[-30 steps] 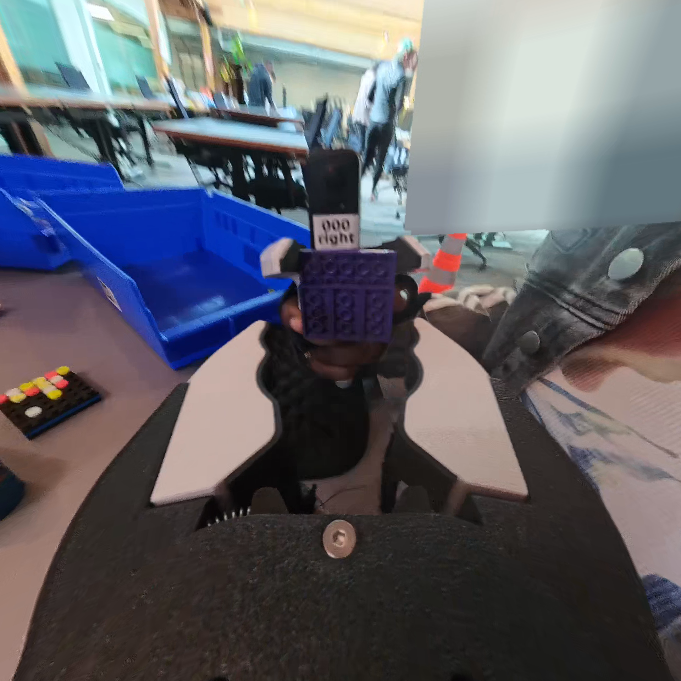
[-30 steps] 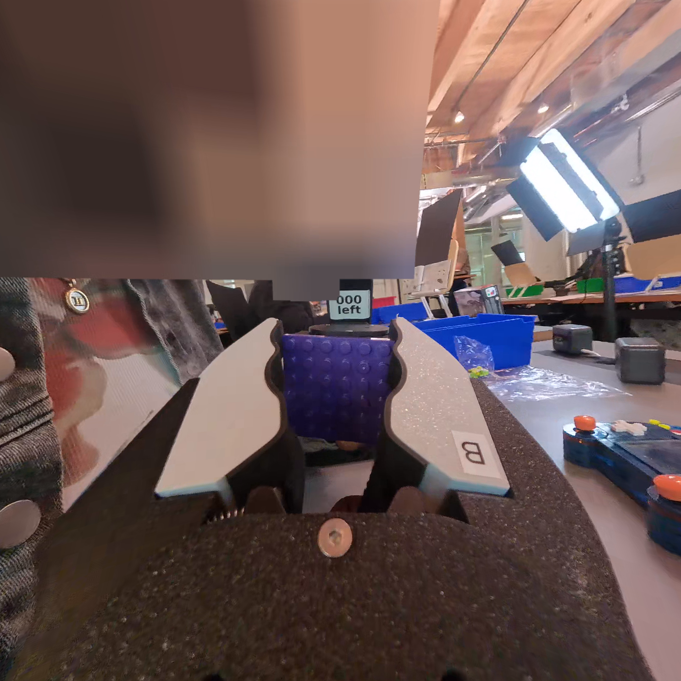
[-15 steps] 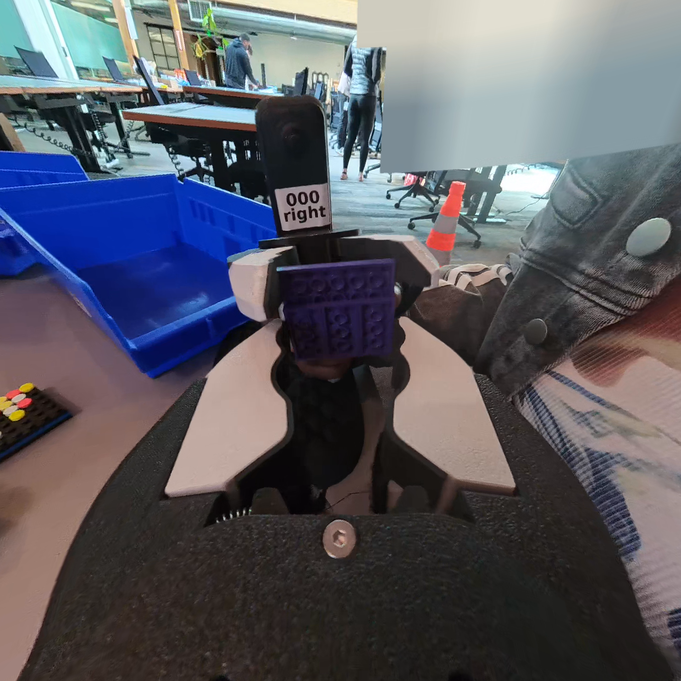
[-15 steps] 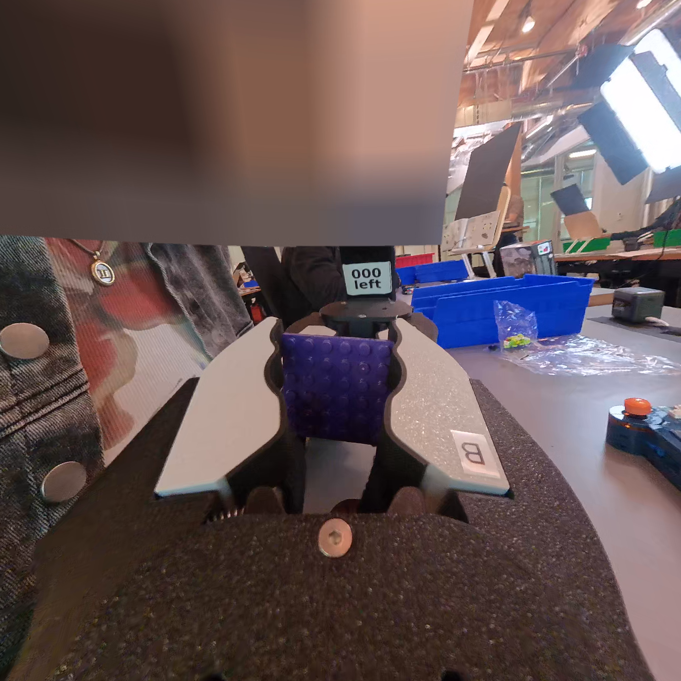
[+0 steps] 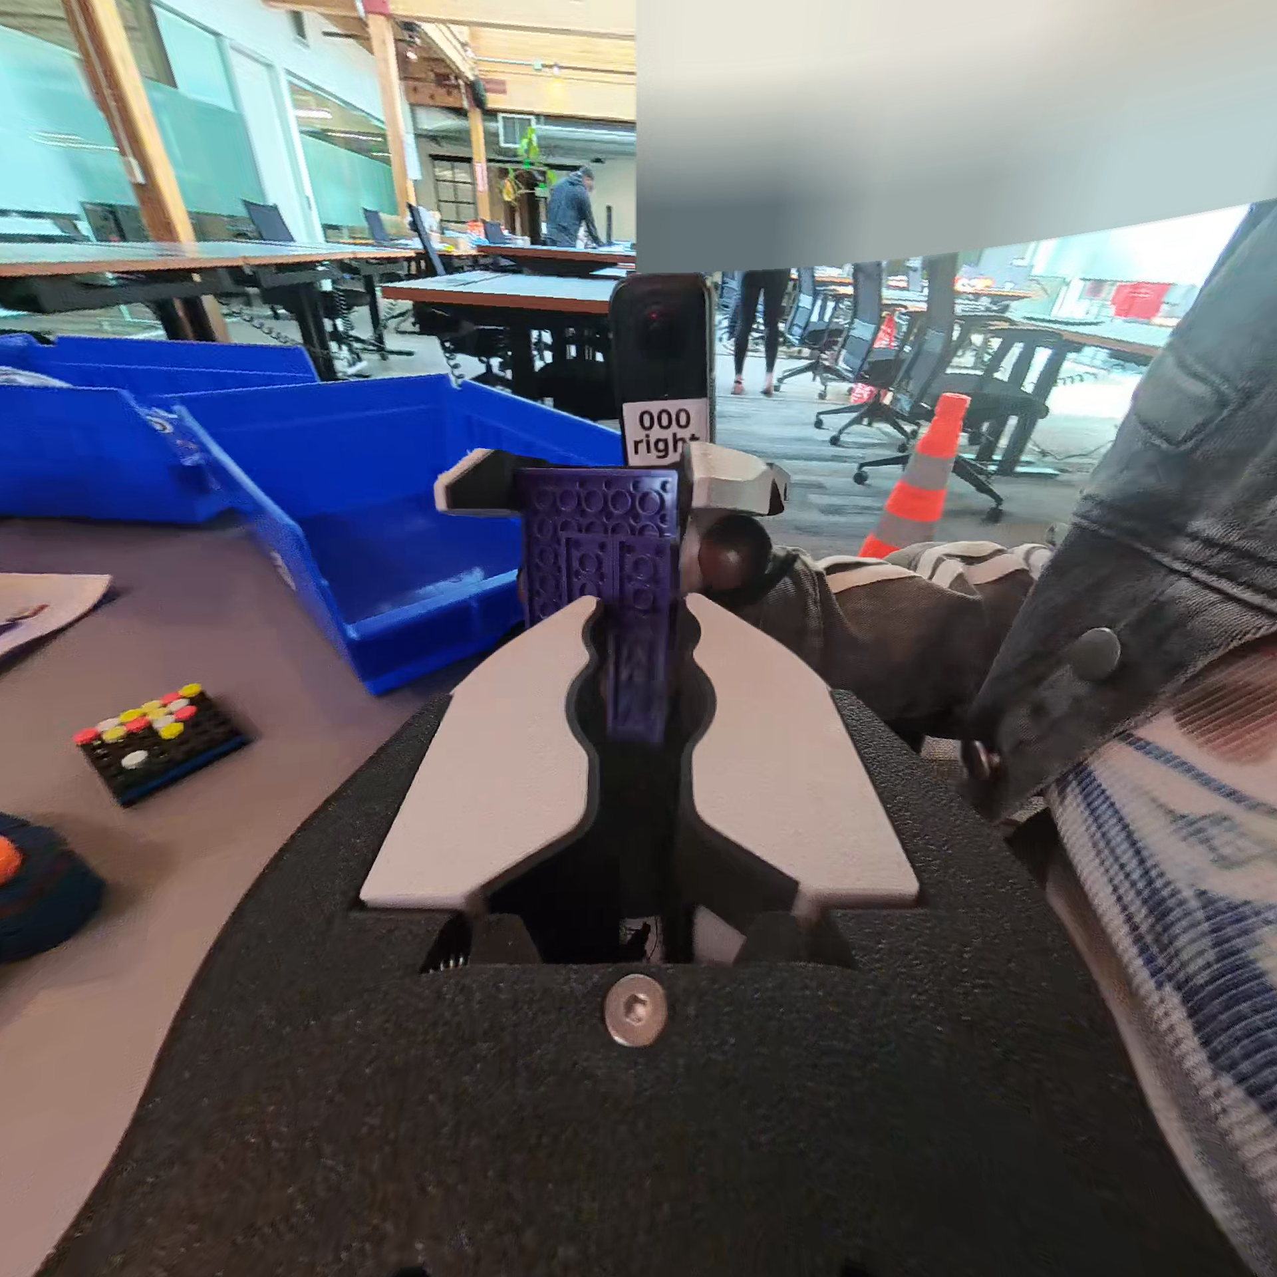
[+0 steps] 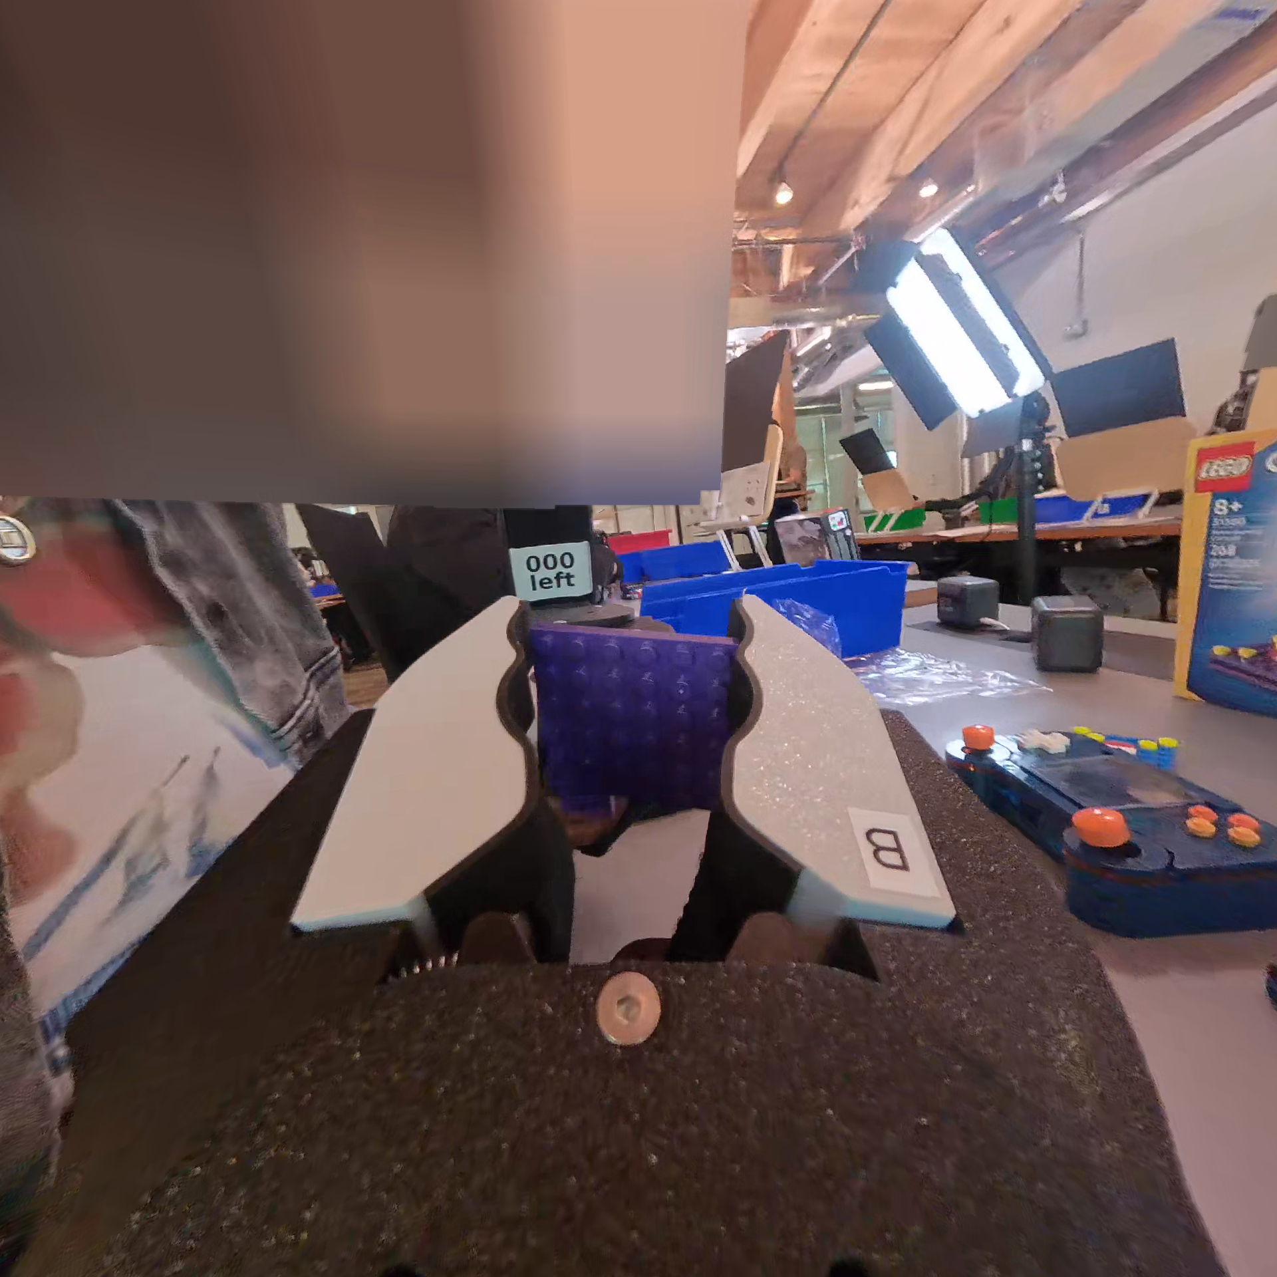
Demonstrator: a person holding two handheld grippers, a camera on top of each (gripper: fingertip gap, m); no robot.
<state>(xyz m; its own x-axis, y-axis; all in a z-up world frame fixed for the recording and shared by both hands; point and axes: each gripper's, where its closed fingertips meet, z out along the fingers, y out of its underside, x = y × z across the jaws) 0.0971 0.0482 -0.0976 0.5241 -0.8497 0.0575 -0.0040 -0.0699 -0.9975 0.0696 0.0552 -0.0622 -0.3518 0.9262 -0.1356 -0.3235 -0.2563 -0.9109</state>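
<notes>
A purple studded plate (image 5: 598, 532) is held in the air between both grippers, which face each other. In the left wrist view my left gripper (image 5: 644, 604) is shut on the plate's near lower part. The plate's underside faces this camera at an angle. Behind the plate, the right gripper (image 5: 608, 484) clamps its top from both sides. In the right wrist view my right gripper (image 6: 625, 608) is shut on the plate (image 6: 632, 719), studs towards the camera. The left gripper's body shows just behind the plate; its fingers are hidden.
A blue bin (image 5: 387, 497) stands on the grey table (image 5: 207, 622) at the left, with a black plate with coloured studs (image 5: 162, 732) nearer. A dark blue build with orange knobs (image 6: 1119, 822), a toy set box (image 6: 1230, 573) and a plastic bag (image 6: 933, 674) lie right. A person's denim jacket (image 5: 1140, 553) is close. The tips of both grippers are at nearly the same place.
My left gripper has moved up to the plate and its fingers have closed onto it. The plate has turned more edge-on to the left camera. The right gripper has kept its hold.
</notes>
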